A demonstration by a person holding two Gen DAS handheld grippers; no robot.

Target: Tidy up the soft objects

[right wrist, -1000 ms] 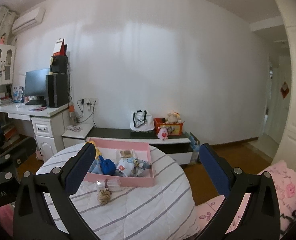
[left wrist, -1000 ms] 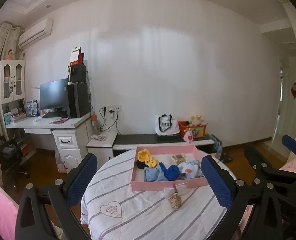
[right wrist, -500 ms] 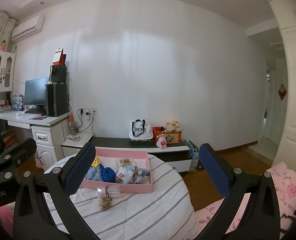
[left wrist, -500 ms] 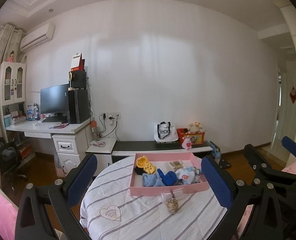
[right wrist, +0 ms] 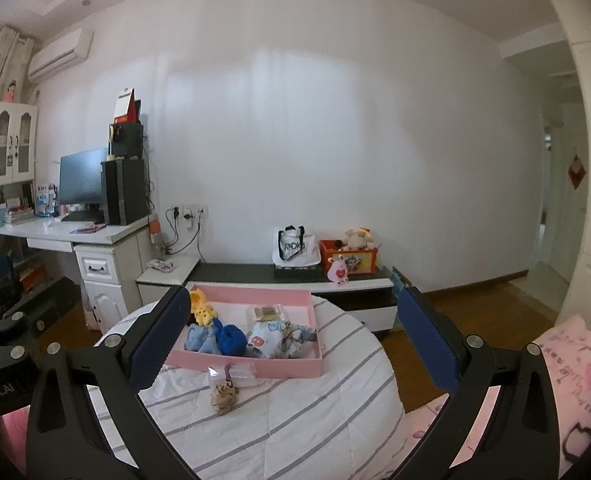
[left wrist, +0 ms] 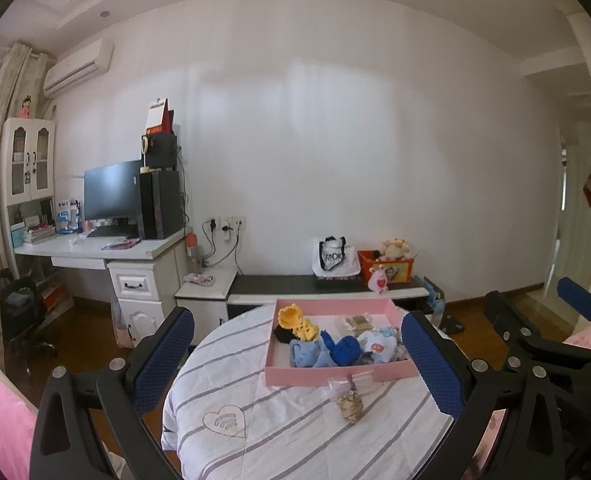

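Both grippers hover above the round striped surface (left wrist: 295,432), fingers spread wide and holding nothing: left gripper (left wrist: 297,364), right gripper (right wrist: 293,340). A small tan plush keychain (right wrist: 223,396), on its clear packet, lies just in front of the pink tray (right wrist: 255,366), which already holds yellow, blue and printed soft items. The keychain appears light, compressible and non-slippery; its rounded body offers the surest hold.
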